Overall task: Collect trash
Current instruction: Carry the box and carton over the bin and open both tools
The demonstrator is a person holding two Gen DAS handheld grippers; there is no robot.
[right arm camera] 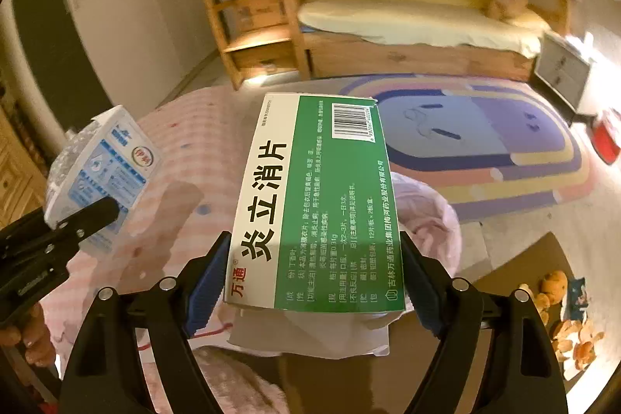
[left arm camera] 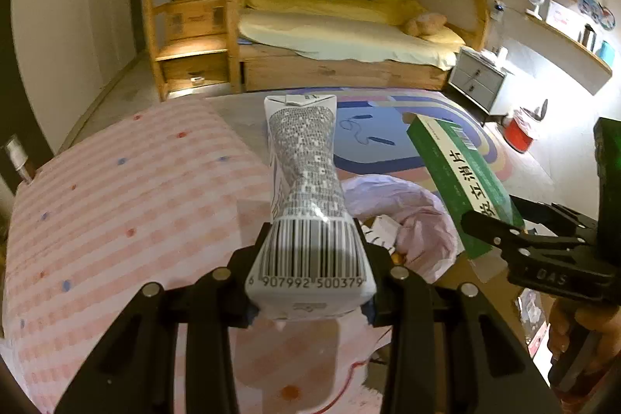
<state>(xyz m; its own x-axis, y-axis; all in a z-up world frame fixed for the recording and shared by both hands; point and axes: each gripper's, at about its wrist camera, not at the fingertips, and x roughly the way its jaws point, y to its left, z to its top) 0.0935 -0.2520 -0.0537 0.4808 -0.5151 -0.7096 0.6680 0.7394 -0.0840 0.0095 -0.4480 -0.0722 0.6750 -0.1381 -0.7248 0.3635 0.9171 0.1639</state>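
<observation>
A crushed white-and-grey milk carton (left arm camera: 306, 204) with a barcode sticks up from my left gripper (left arm camera: 310, 282), whose pads press its base. The right wrist view shows the same carton (right arm camera: 101, 165) at the left, held by that left gripper (right arm camera: 83, 220). My right gripper (right arm camera: 314, 274) is shut on a wide green-and-white medicine box (right arm camera: 314, 204), blue pads on both long edges. From the left wrist the green box (left arm camera: 458, 177) and right gripper (left arm camera: 500, 231) appear at the right. A crumpled pale pink plastic bag (left arm camera: 407, 212) (right arm camera: 427, 220) lies open below and between both items.
A pink striped quilt (left arm camera: 116, 212) fills the left. Beyond are a coloured rug (left arm camera: 388, 142), a wooden bunk bed (left arm camera: 341, 37), a grey nightstand (left arm camera: 477, 80) and a red bin (left arm camera: 518, 132). Orange peels and a small toy (right arm camera: 574, 336) lie on a brown surface at lower right.
</observation>
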